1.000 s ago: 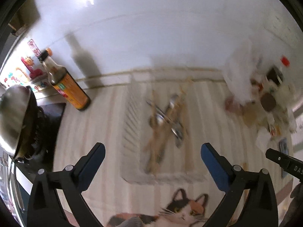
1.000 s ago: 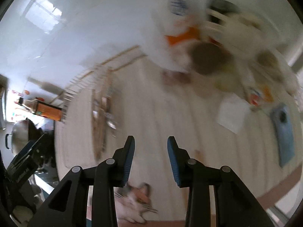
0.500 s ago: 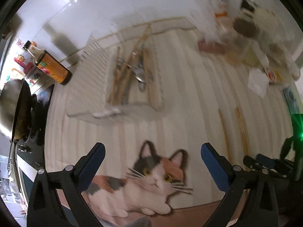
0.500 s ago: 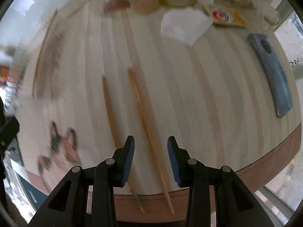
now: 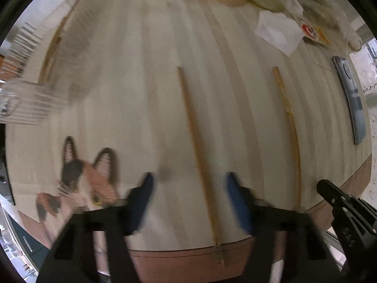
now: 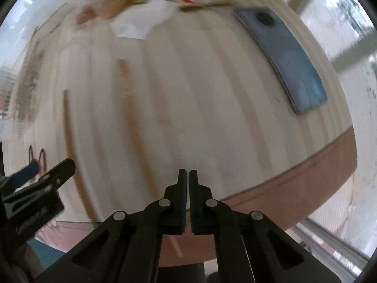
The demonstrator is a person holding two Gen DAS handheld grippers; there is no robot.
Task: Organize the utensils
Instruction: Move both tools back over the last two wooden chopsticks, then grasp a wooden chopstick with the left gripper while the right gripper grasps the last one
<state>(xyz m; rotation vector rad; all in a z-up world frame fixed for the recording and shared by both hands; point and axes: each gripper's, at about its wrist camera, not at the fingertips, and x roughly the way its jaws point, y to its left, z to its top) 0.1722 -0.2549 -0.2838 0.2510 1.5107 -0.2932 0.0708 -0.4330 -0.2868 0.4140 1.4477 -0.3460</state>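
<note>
Two long wooden chopsticks lie apart on the striped tablecloth. In the left wrist view the left chopstick [image 5: 198, 151] runs between my blurred blue fingers, its near end over the table's front edge; the right chopstick [image 5: 288, 122] lies further right. My left gripper [image 5: 189, 188] is open around the left chopstick, low over the cloth. My right gripper [image 6: 187, 176] is shut and empty above the table's front edge. In the right wrist view the chopsticks [image 6: 134, 127] lie left of it, and the left gripper [image 6: 37, 193] shows at the left edge.
A clear utensil tray [image 5: 35, 87] with utensils sits at the far left. A blue phone [image 6: 282, 54] lies at the right. A white napkin [image 5: 278, 30], jars and packets crowd the back. A cat print [image 5: 89, 176] marks the cloth near the brown front edge [image 6: 294, 176].
Both grippers swung from the tray side down toward the front of the table. My left gripper came over the left chopstick with its fingers narrowing. My right gripper closed fully and moved right of the chopsticks.
</note>
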